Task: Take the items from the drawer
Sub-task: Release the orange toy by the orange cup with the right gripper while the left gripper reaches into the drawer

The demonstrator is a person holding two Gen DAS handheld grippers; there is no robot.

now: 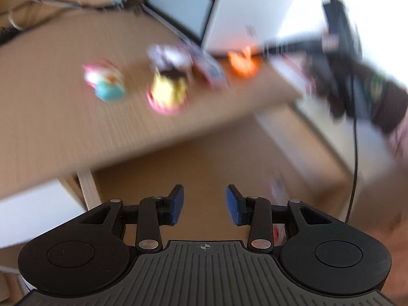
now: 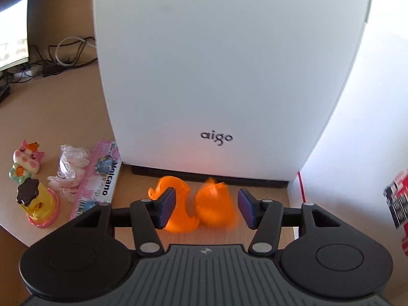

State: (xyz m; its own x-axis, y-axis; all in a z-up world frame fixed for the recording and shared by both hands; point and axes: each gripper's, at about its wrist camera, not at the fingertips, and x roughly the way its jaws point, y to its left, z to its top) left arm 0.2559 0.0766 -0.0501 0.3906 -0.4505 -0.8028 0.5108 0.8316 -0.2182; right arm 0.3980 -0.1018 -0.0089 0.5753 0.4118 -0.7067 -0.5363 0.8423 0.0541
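Two claws were in view, one per hand. The right claw pointed steeply down over the worktop, its blue pads apart. Between them, low on the wood, lay two translucent orange pieces, side by side and slightly blurred; neither pad pressed on them, though the left pad overlapped the nearer edge of one piece in the picture. Whether the two were halves of one toy or separate toys could not be told.

To the left of that claw stood four more items in a loose cluster: a yellow figure on a pink base nearest, a pink-and-white cat figurine behind it, a clear bag of pale pink things, and a flat pink packet with dark lettering along its edge, lying against the foot of a tall white case. That case, marked "aigo", rose directly behind the orange pieces and closed off the view beyond.

The left claw hung over the open drawer, tilted downward, pads apart with nothing between them. Its picture was smeared. Past the worktop's edge the same figures showed as coloured blurs, and the other claw reached in from the right toward the orange blur.

Farthest back, cables trailed beside a monitor.
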